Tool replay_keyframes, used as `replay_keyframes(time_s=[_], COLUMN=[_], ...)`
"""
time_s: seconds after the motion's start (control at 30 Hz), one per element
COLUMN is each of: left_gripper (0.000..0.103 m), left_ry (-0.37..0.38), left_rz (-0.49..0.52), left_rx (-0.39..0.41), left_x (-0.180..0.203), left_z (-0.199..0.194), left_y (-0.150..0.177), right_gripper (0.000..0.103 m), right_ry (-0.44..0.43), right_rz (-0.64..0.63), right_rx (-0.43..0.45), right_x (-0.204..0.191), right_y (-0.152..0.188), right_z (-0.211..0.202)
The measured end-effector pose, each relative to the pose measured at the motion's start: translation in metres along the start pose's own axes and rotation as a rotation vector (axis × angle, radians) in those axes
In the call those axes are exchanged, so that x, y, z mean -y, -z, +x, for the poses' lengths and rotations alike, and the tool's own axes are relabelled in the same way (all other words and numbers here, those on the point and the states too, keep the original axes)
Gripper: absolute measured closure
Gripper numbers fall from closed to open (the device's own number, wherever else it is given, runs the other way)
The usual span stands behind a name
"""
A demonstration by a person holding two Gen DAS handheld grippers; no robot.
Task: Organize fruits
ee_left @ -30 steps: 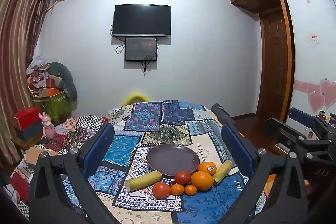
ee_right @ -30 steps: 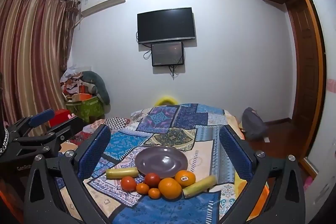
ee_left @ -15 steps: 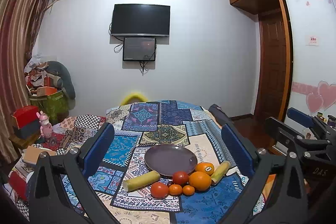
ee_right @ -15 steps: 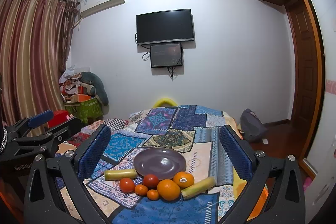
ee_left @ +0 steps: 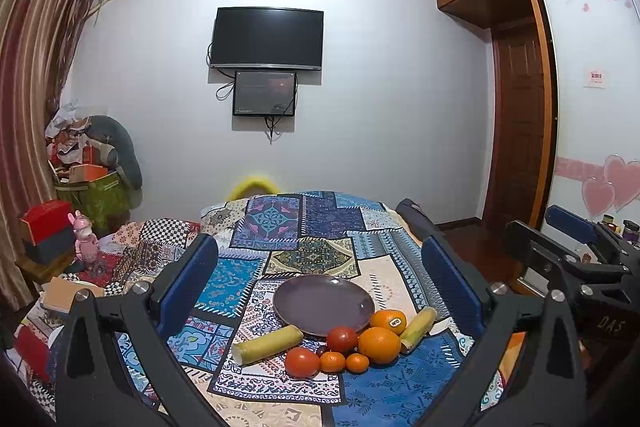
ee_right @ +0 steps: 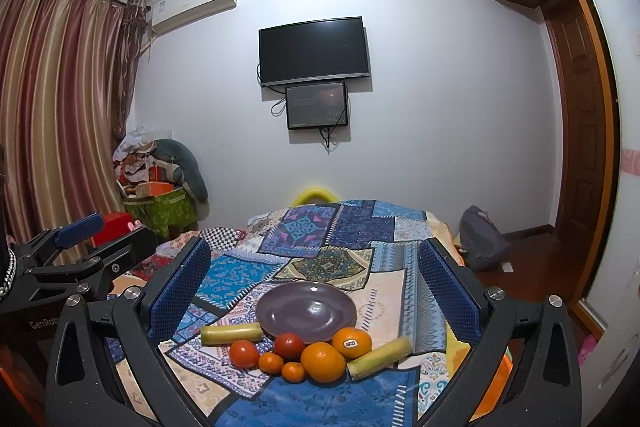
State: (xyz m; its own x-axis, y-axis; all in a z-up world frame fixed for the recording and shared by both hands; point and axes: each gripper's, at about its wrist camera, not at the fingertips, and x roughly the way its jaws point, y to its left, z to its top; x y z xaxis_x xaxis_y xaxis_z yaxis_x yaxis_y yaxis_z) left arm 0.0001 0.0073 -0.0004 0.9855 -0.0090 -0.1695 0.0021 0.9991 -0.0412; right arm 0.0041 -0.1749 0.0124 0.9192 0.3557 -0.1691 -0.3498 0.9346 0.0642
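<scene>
An empty purple plate [ee_left: 323, 303] [ee_right: 306, 311] rests on a patchwork cloth. In front of it lie two tomatoes [ee_left: 302, 361] [ee_right: 244, 353], two big oranges [ee_left: 379, 344] [ee_right: 323, 361], two small mandarins [ee_left: 332, 361] [ee_right: 271, 362] and two yellow-green stalk pieces [ee_left: 267, 343] [ee_right: 379, 352]. My left gripper [ee_left: 320, 283] is open and held back from the fruit, with nothing between its blue pads. My right gripper [ee_right: 314, 285] is likewise open and empty, also short of the pile.
The patchwork cloth [ee_left: 276, 227] covers a bed-like surface running to the far wall. Boxes, a green bin [ee_left: 96, 195] and a pink toy stand at the left by the curtain. A dark bag [ee_right: 482, 239] lies on the wooden floor at the right.
Both views have shifted slightly, the fruit and plate sitting a touch lower and to the left. Neither gripper's jaws have changed. No fruit has moved.
</scene>
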Motion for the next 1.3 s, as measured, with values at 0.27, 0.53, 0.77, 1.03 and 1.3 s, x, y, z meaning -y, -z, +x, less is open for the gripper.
replay_keyframes(time_s=[0.27,0.53,0.77,1.03,1.3], left_gripper=[0.000,0.000,0.000,0.000,0.000], left_ry=[0.006,0.005,0.004,0.004,0.006], left_rz=[0.002,0.005,0.006,0.006,0.006], left_rx=[0.002,0.005,0.004,0.005,0.003], left_x=[0.0021,0.0024,0.0027,0.0028,0.0025], left_z=[-0.0002,-0.0016,-0.0019,-0.0019,-0.0020], left_y=[0.0008,-0.0001,-0.0003,-0.0004,-0.0004], right_gripper=[0.000,0.000,0.000,0.000,0.000], right_ry=[-0.001,-0.002,-0.002,-0.002,-0.002], right_rz=[0.002,0.002,0.003,0.003,0.006], right_rx=[0.003,0.003,0.005,0.005,0.009], right_x=[0.0025,0.0039,0.0035,0.0032,0.0034], right_y=[-0.0007,-0.0020,-0.0018,-0.0018,-0.0015], right_z=[-0.0006,-0.0014,-0.0022,-0.0023,-0.0029])
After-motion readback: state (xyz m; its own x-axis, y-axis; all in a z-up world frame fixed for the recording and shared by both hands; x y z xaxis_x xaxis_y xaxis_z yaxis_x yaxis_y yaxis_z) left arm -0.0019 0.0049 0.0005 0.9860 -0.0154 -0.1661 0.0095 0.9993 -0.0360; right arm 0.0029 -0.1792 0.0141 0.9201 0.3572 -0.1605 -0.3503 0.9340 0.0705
